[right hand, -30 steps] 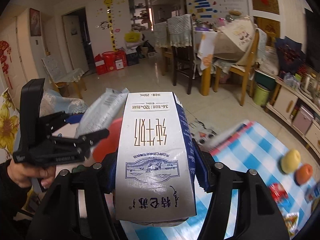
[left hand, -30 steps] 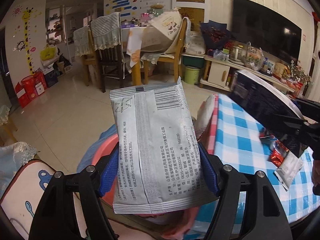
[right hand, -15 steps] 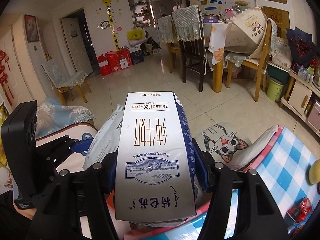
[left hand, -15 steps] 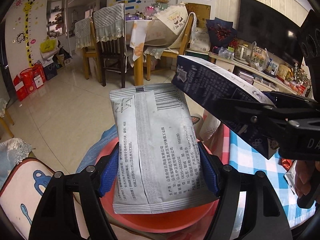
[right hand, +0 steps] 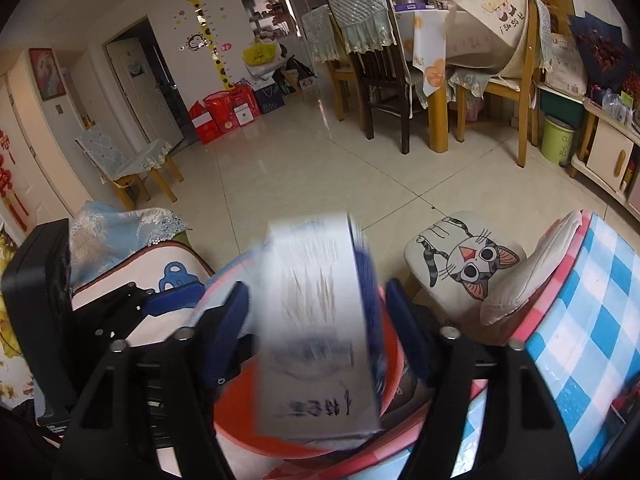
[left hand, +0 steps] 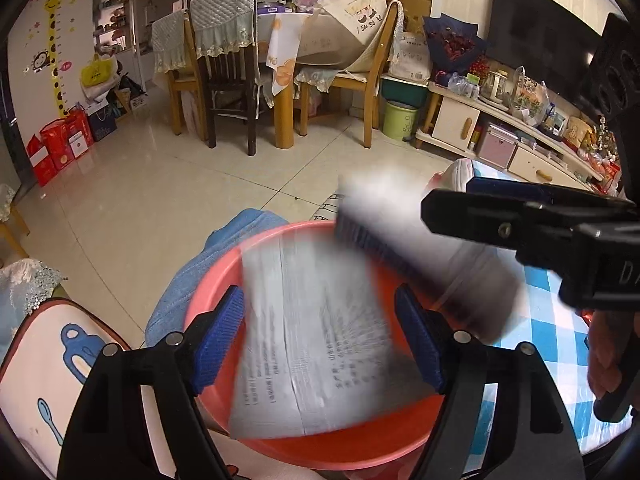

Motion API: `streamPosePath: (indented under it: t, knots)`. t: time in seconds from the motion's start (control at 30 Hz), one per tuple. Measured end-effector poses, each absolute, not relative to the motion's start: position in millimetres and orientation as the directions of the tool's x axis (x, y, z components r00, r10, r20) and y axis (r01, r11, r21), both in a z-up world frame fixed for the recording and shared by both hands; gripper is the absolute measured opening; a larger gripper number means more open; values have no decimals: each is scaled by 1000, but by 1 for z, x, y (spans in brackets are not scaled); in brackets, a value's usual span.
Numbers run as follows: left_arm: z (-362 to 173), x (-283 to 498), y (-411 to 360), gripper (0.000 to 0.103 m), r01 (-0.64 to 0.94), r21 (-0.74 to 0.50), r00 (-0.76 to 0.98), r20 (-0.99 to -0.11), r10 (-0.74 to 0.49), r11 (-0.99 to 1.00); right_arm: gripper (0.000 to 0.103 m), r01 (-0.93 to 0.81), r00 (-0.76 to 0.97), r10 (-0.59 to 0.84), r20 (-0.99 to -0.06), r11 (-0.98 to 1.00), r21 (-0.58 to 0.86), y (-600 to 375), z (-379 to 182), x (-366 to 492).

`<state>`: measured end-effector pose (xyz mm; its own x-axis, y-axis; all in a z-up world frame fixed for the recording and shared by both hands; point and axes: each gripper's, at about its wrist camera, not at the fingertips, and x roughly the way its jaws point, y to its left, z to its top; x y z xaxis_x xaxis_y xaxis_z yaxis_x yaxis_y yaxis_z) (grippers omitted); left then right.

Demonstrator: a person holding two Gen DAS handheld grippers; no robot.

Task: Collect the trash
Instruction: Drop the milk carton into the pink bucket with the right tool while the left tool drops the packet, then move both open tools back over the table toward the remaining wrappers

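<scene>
Red basin [left hand: 224, 300] below both our grippers; left gripper [left hand: 320, 336] and right gripper [right hand: 316, 332] just opened, gripping nothing; silver pouch [left hand: 312, 344], milk carton [right hand: 320, 320] blurred between jaws over basin. Risk: carton glances off rim.

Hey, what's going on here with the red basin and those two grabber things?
A person is collecting trash with a pair of tongs in each hand. The left tongs have just opened, and the grey wrapper between them is blurred, apparently dropping into the red basin. The right tongs have just opened too, and the milk carton looks to be falling into the same basin beside the blue checked tablecloth.
</scene>
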<state>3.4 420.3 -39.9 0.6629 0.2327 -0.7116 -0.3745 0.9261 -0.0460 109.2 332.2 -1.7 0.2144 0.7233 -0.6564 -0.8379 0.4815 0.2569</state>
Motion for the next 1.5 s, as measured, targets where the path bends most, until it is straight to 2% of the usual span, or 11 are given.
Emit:
streamPosePath:
  t: [0.4,0.57,0.77,1.0,1.23,1.5]
  knots:
    - [-25,-7,422,87,-416,-54,673,-690,267,908,76,-804,252,728,-638,524,281,293,3,116]
    - [-15,-10,405,89,-404,-62,692,-674,260,913,83,-764,333,711,-619,588,264,234,6,110]
    - [-17,-8,359,89,-319,-65,714,-673,195,945,90,-664,465,636,-616,710,233,127,-8,92]
    - [-25,15,262,89,-134,-28,730,-679,79,991,90,-485,614,478,-628,856,178,-14,-38,58]
    - [-40,46,142,89,94,-21,727,-682,-83,995,91,-341,702,294,-649,938,57,-119,-59,35]
    - [-74,69,26,89,255,10,724,-665,-184,967,91,-277,724,228,-651,960,29,-184,-86,32]
